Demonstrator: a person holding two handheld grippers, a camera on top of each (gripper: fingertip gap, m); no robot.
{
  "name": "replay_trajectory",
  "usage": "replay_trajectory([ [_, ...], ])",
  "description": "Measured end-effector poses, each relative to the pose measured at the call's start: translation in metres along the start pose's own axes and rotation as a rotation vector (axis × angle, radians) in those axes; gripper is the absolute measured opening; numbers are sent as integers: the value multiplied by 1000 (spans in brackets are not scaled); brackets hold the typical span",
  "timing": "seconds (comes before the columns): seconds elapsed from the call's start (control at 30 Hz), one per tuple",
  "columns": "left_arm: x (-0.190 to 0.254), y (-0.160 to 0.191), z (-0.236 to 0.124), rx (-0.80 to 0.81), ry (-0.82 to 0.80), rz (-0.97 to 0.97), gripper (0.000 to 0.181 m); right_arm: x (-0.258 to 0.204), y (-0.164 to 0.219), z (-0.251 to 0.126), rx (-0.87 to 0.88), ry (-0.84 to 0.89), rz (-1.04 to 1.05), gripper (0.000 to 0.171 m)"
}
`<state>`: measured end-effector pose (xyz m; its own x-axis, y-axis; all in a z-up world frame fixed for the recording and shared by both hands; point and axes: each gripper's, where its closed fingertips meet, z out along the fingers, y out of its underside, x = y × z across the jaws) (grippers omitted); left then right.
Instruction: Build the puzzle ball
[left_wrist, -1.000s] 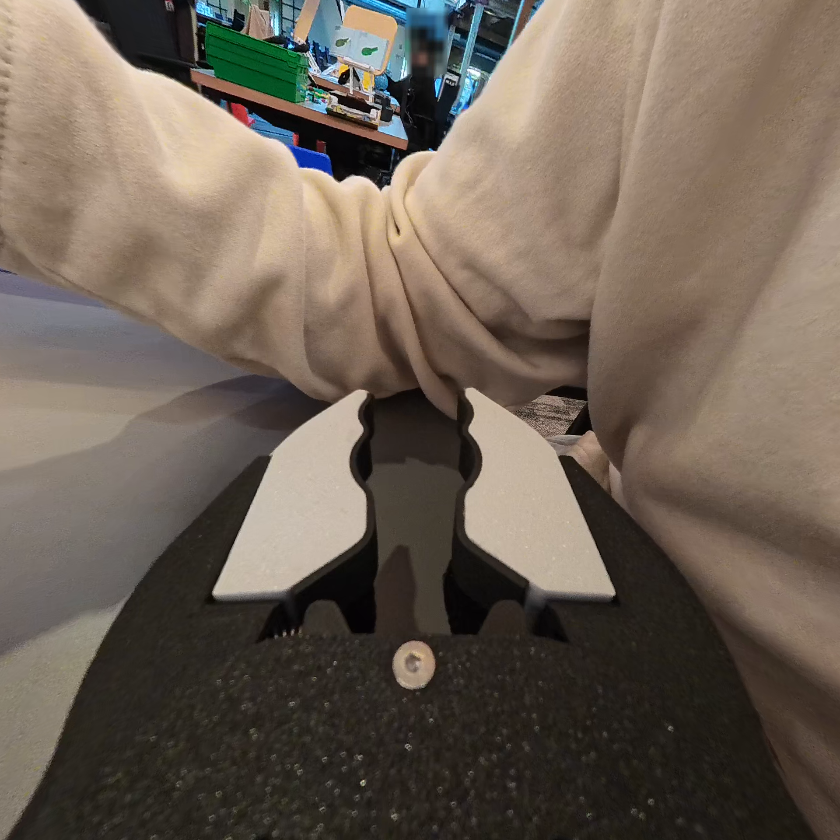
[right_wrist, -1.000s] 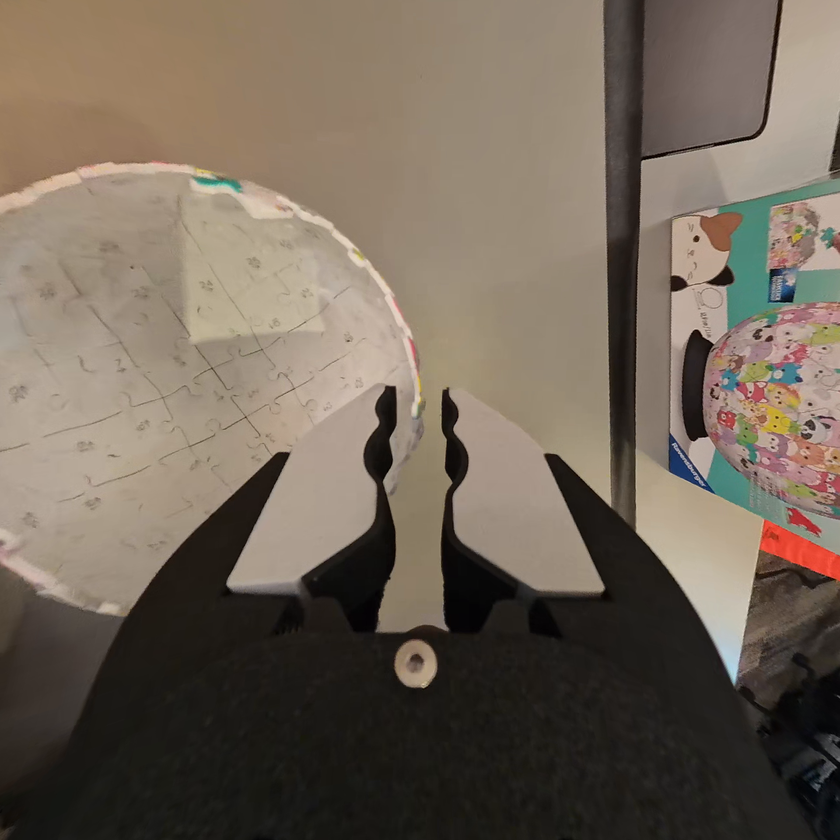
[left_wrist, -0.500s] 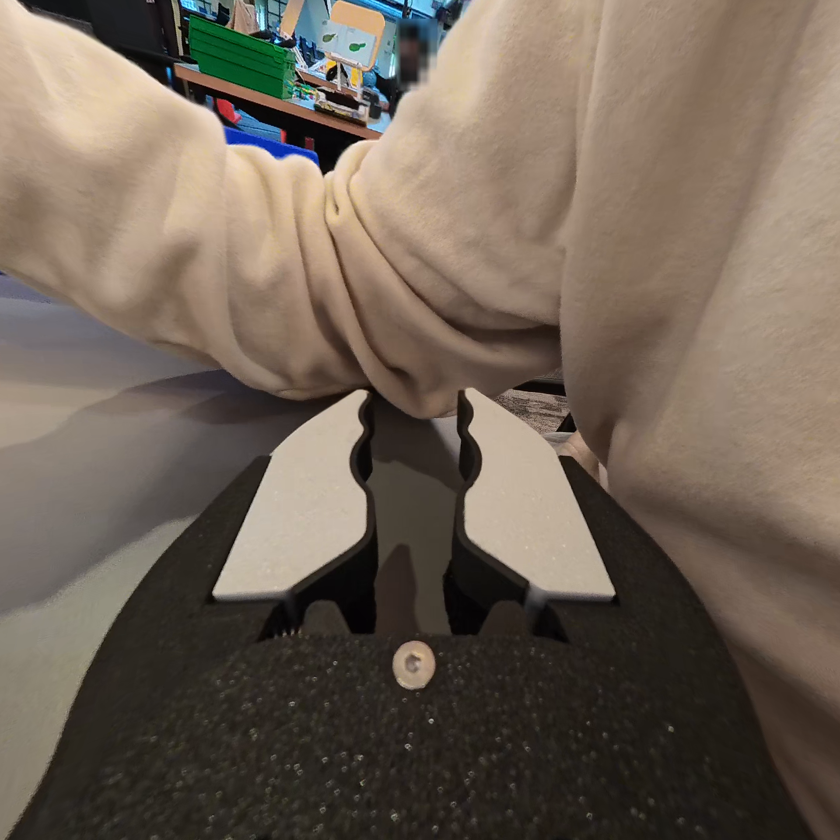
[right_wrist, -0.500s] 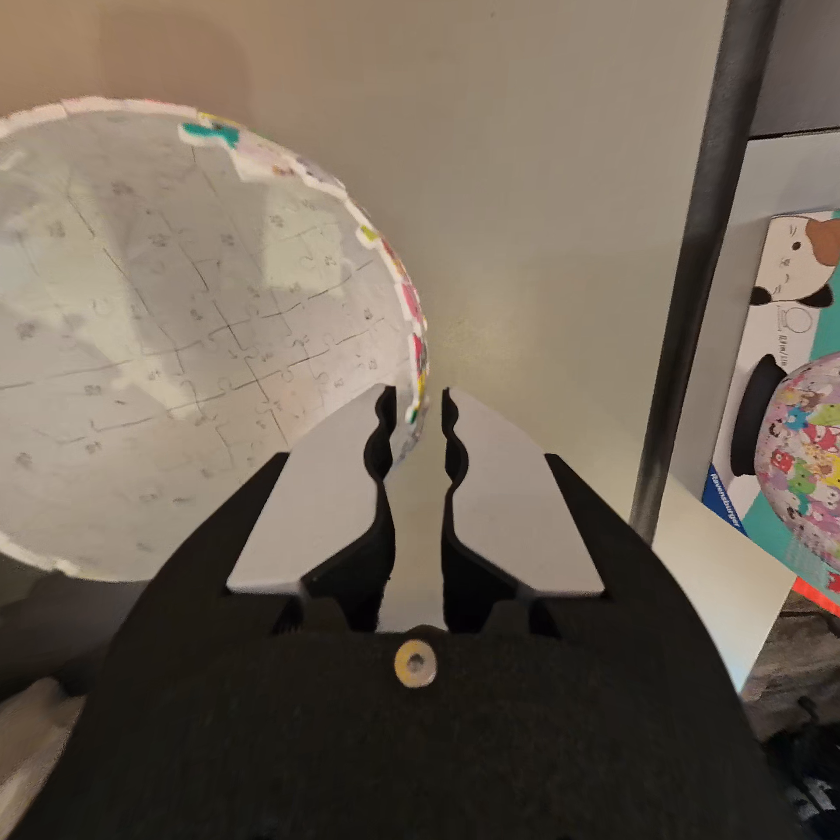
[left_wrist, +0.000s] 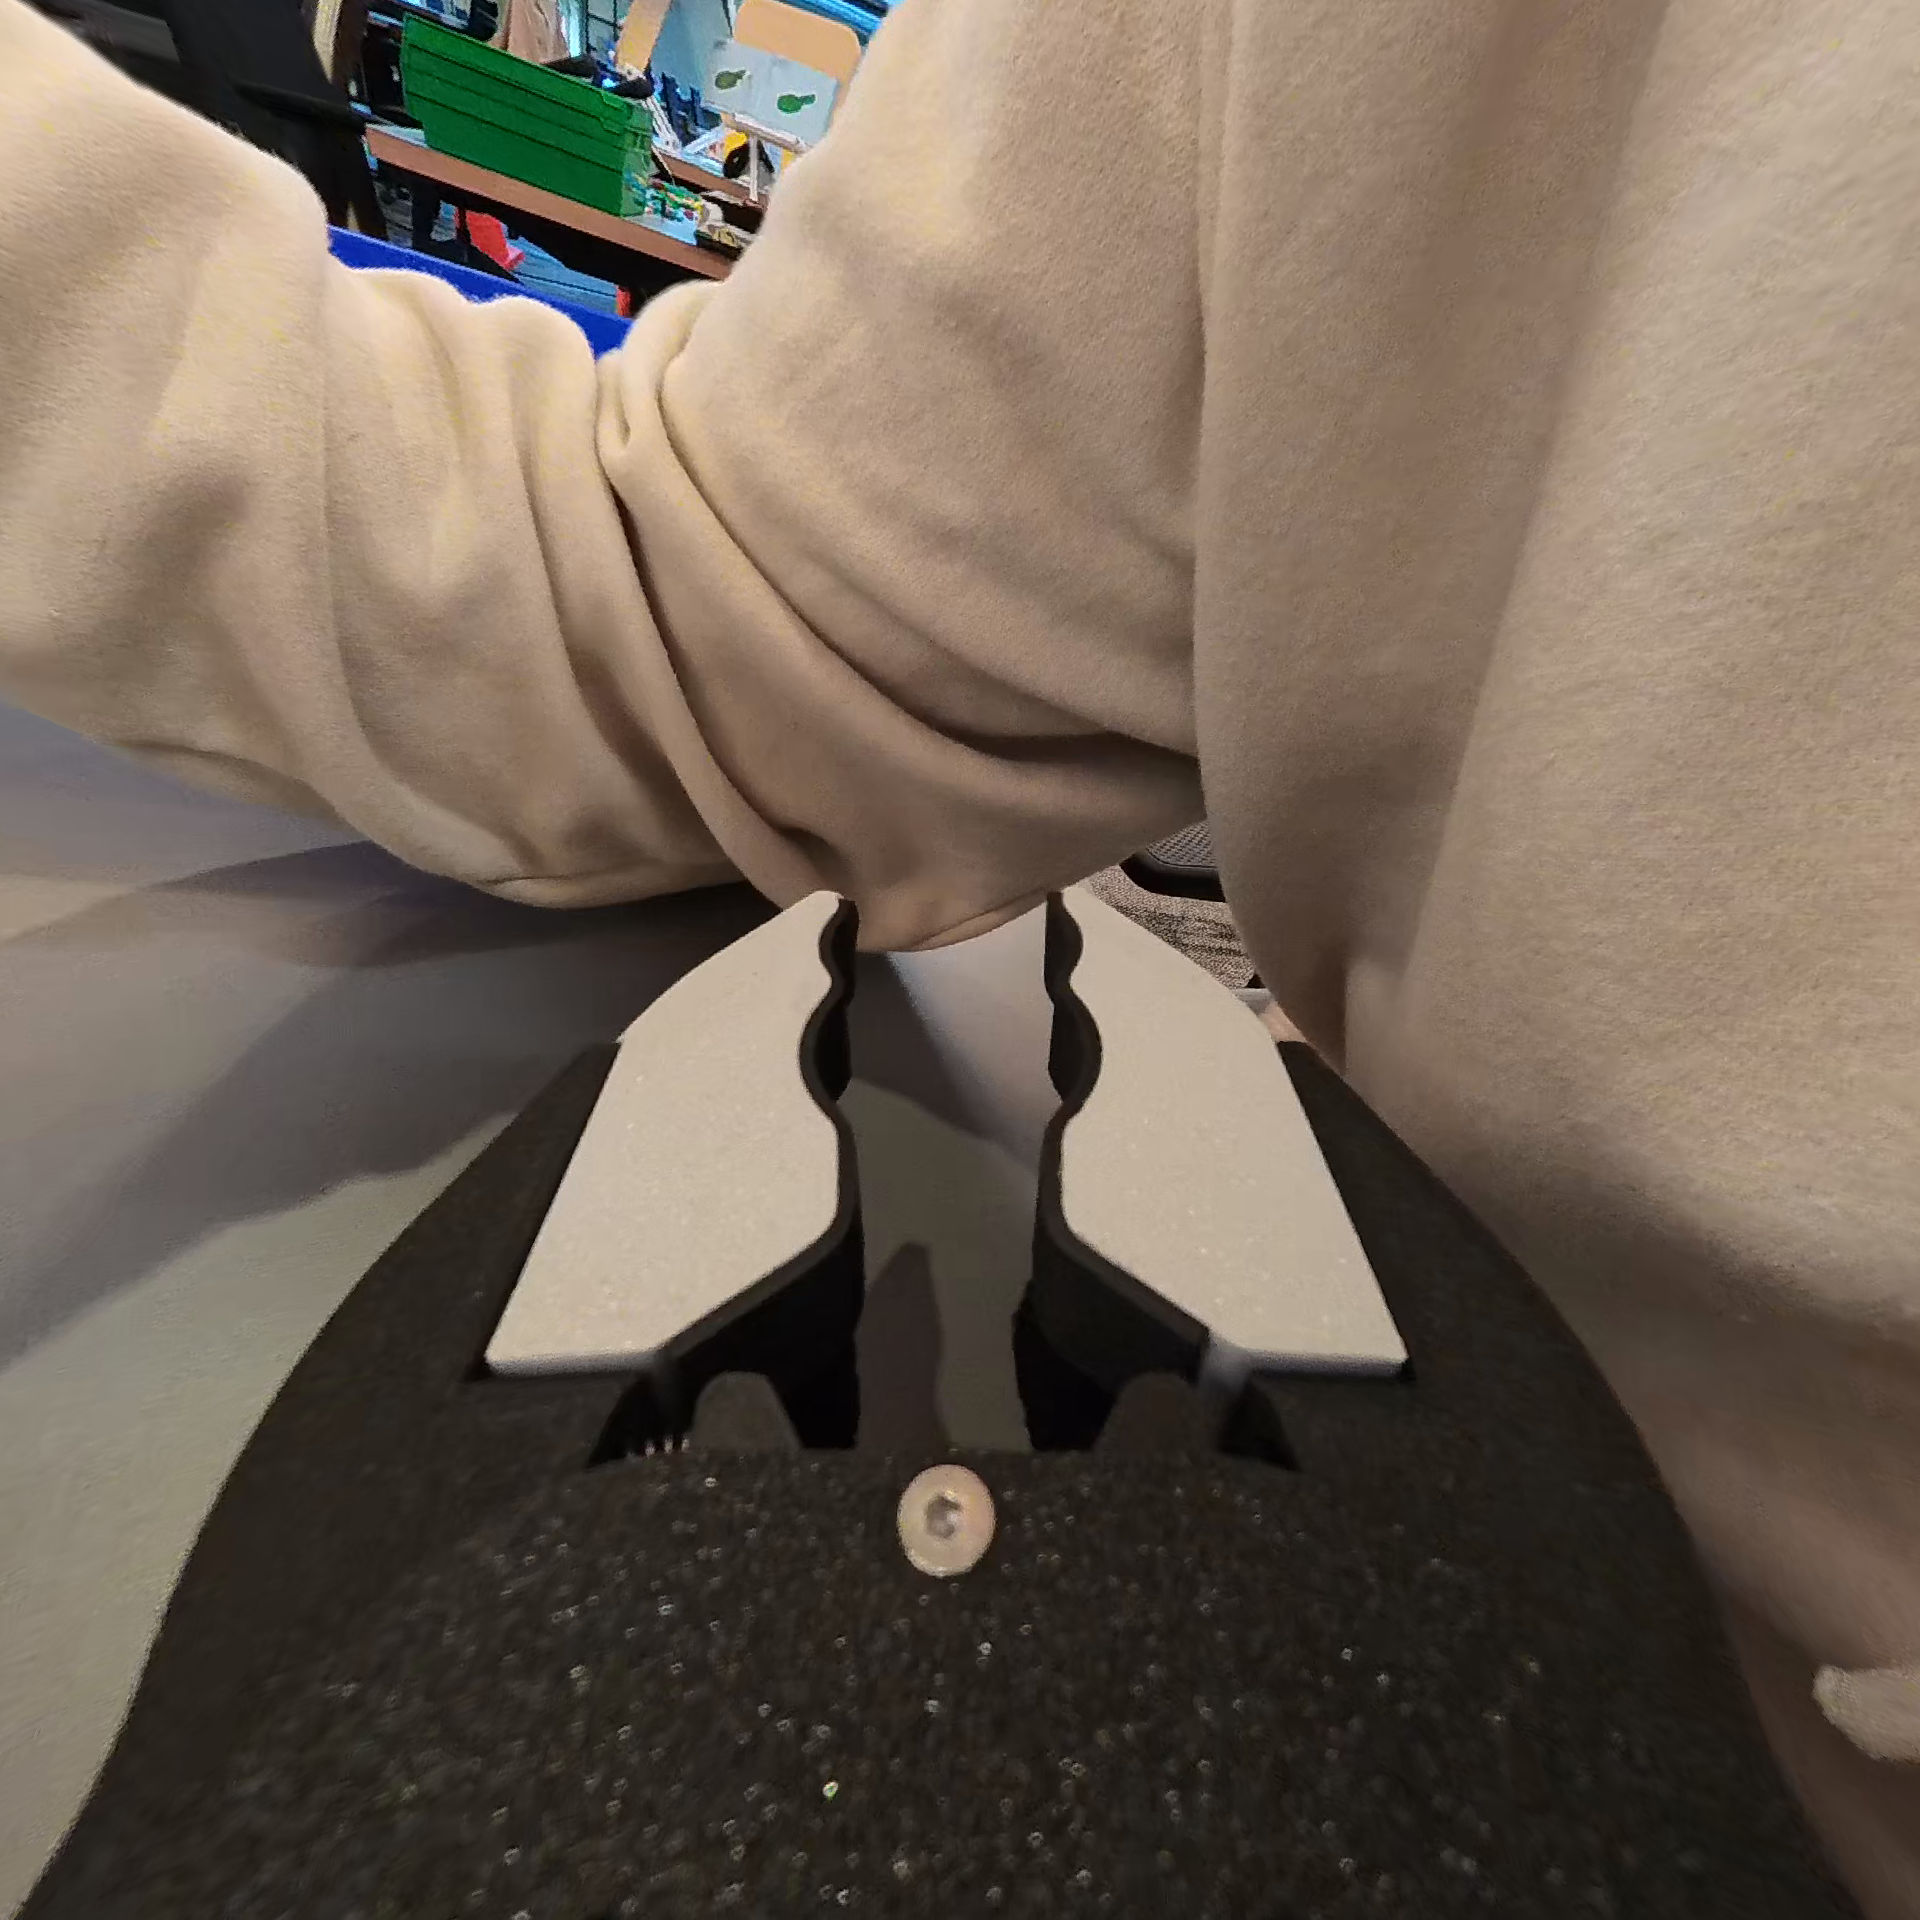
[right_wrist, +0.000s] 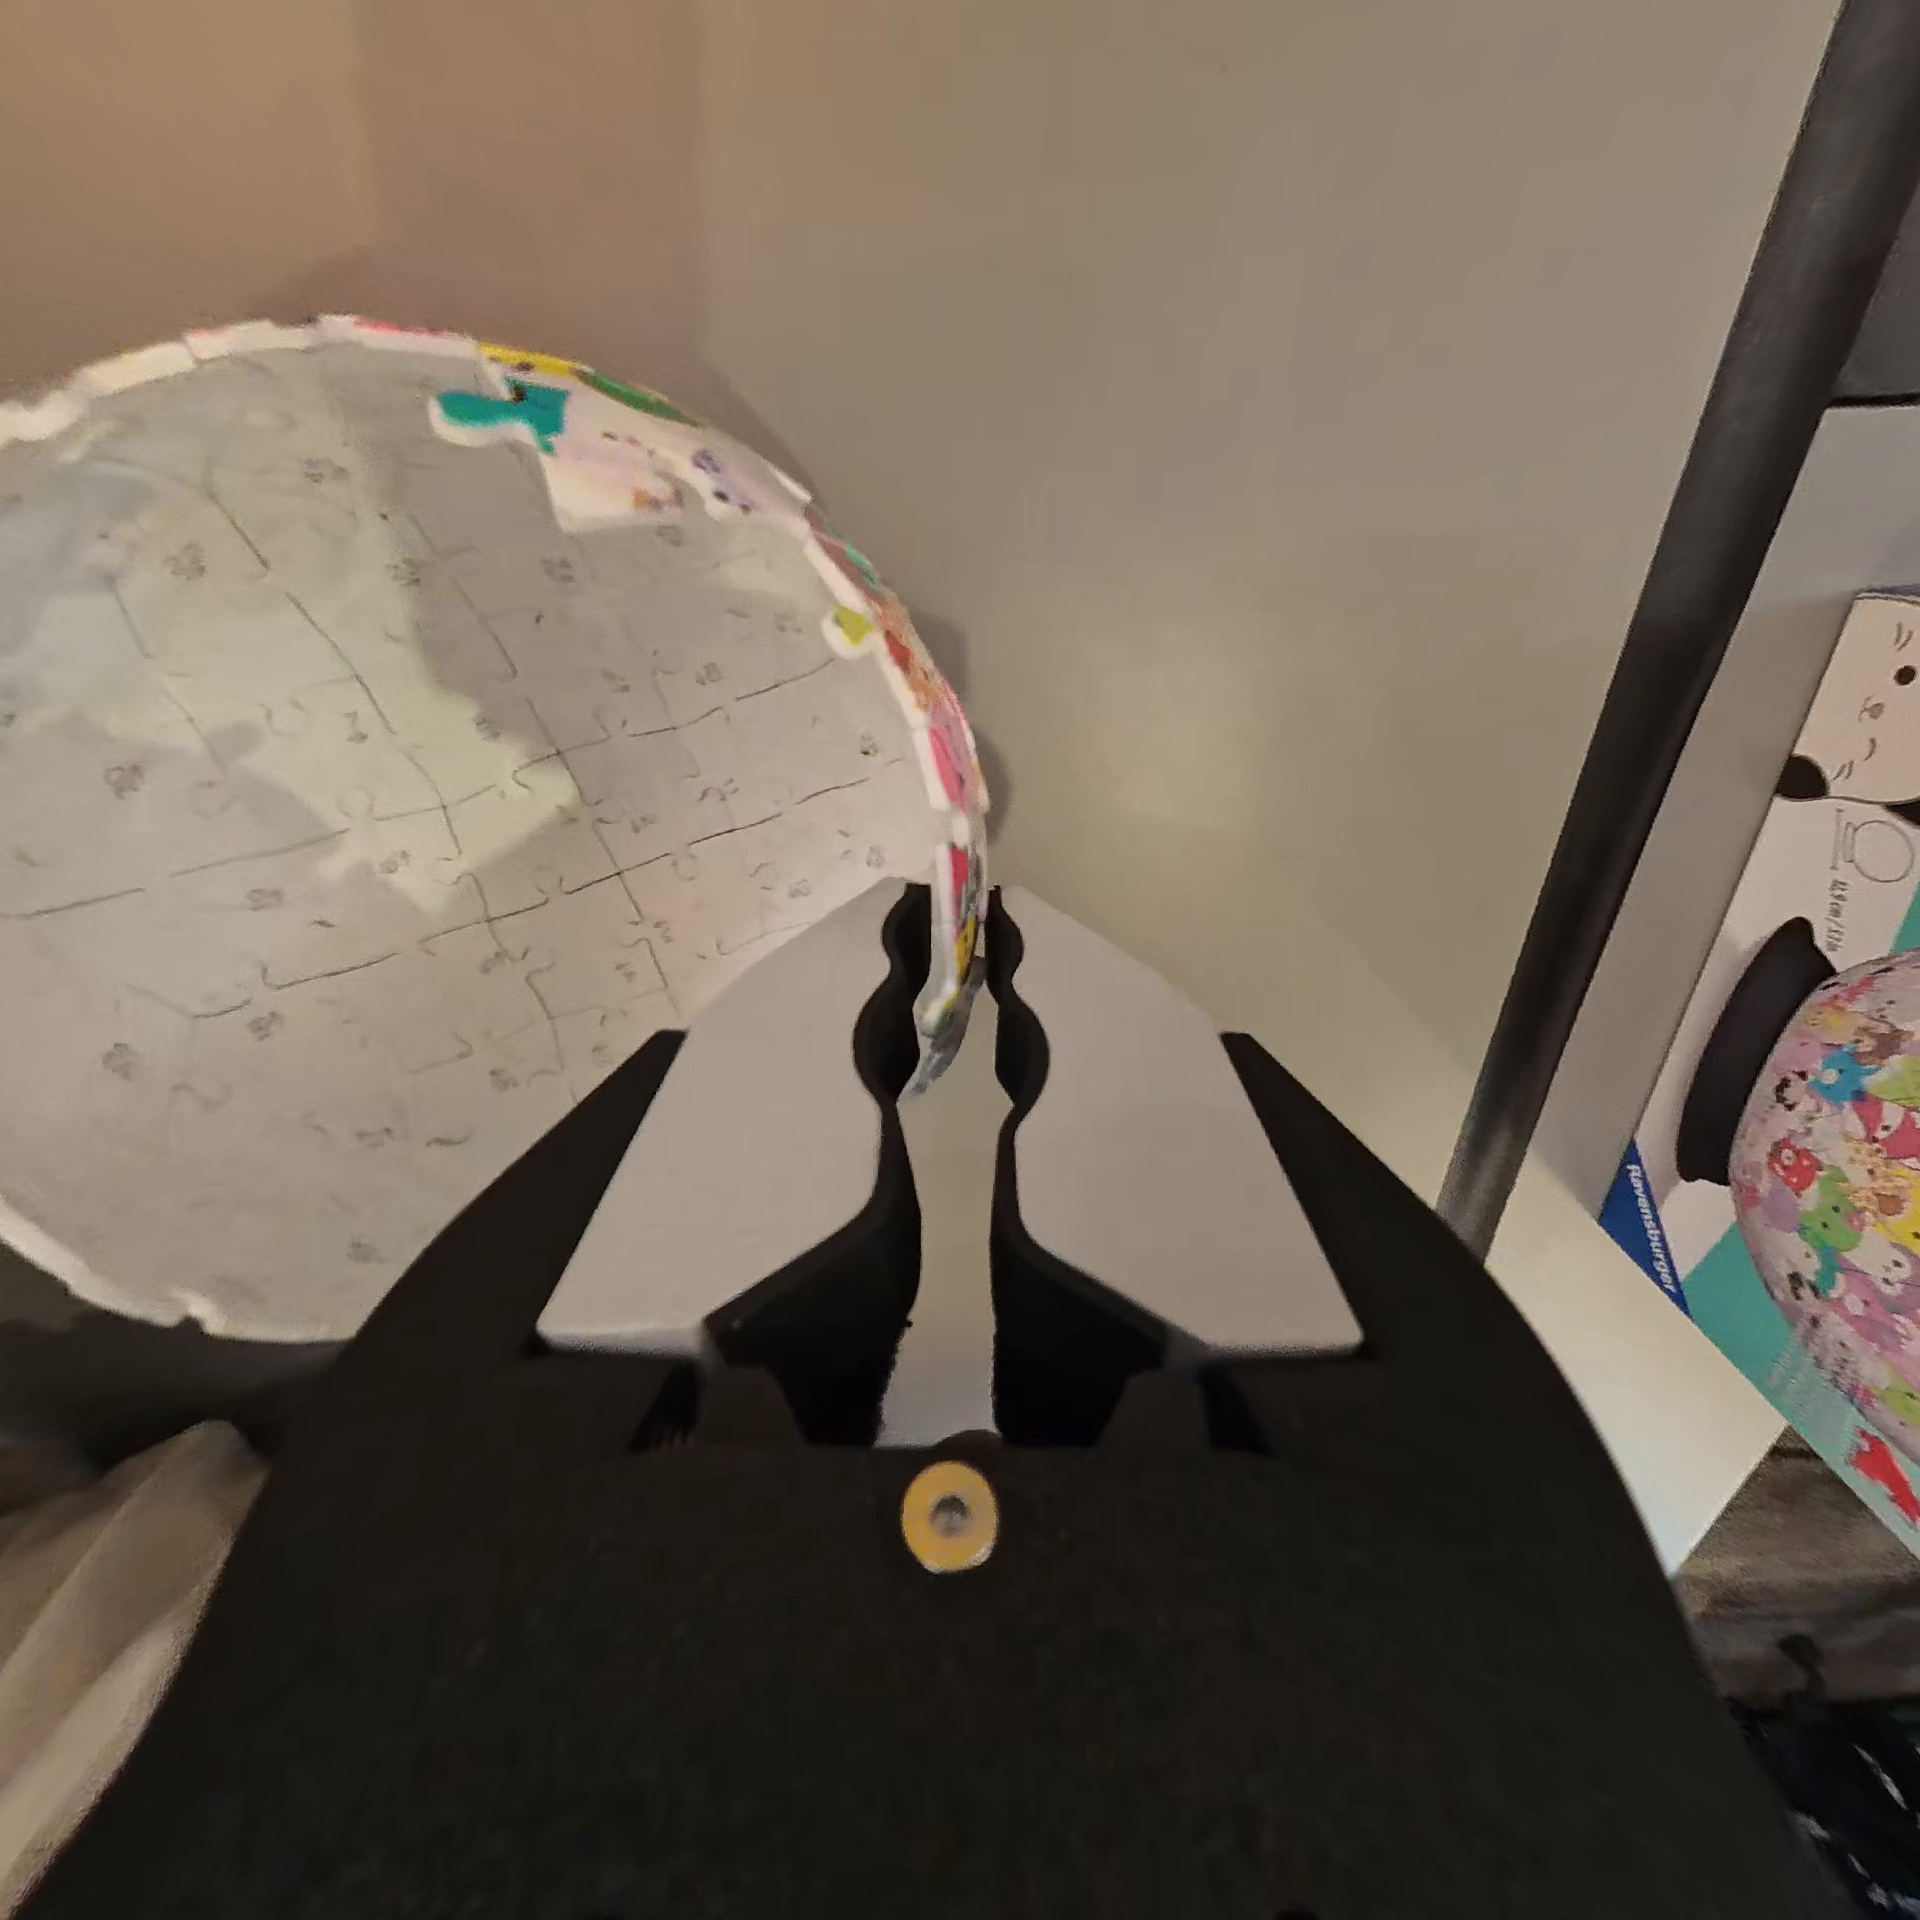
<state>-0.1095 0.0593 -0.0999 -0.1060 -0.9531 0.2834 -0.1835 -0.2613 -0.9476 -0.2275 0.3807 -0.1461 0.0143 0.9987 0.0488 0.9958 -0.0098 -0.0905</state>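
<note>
Right wrist view shows the right gripper (right_wrist: 951, 935) pinching the coloured rim of the half-built puzzle ball (right_wrist: 395, 790), its white inside facing the camera, near the wall at the back of the bench (right_wrist: 1621, 1340). Grip looks shallow, so I'd hold it level and steady to avoid popping pieces. Puzzle box (right_wrist: 1808, 1091) and a dark pole (right_wrist: 1662, 707) crowd the right. Left gripper (left_wrist: 948, 925) is spread, empty, facing a cream sleeve (left_wrist: 831, 520)

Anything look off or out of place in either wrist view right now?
Yes. The left tongs are empty and face a cream sleeve that fills the left wrist view, so no puzzle parts show there. The right tongs pinch the half-built puzzle ball by its thin rim.
</note>
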Motion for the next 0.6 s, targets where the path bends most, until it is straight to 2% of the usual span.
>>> replay_trajectory([
  [0.3,0,1,1,-2,-3,8,34,1,1,-1,-44,67,-40,6],
  [0.6,0,0,1,0,-5,11,34,1,3,0,-41,41,-19,7],
])
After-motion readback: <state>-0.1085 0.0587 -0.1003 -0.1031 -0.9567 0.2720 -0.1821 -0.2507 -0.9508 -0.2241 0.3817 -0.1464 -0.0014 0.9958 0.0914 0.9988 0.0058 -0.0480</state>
